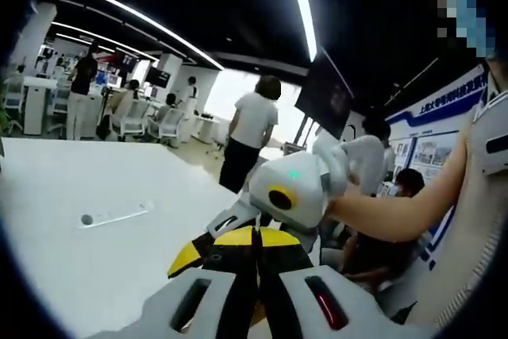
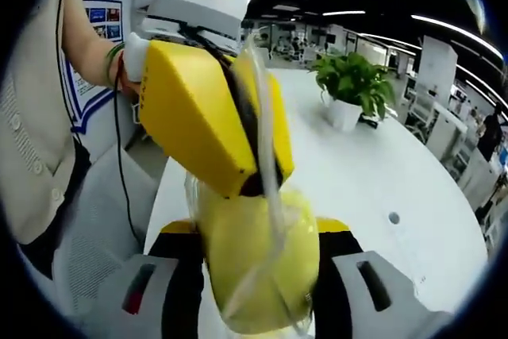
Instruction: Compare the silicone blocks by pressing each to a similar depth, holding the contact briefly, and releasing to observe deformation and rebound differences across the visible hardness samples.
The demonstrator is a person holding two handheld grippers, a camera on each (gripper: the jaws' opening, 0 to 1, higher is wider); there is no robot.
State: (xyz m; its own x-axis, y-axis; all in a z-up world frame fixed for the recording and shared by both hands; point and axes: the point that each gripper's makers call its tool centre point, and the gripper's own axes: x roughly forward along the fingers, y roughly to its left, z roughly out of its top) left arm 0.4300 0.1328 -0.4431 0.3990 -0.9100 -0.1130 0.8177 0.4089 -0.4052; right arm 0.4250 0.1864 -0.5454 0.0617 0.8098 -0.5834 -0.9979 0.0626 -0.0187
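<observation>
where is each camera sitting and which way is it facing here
Left gripper view: rides on the left claw, looking low across the white table toward the office; the right claw meets it from the right, with the person's forearm.
Right gripper view: rides on the right claw, looking along the table toward a potted plant; the left claw comes down from the left, with the person's wrist and torso.
Shared: the table and both claws, tips meeting around a clear-wrapped yellow piece.

The left gripper view looks low across the white table (image 1: 95, 196) toward a distant office, the right tool (image 1: 290, 196) close ahead. The right gripper view faces back, the left tool (image 2: 238, 148) at its lens, sharing that table (image 2: 381, 164).
</observation>
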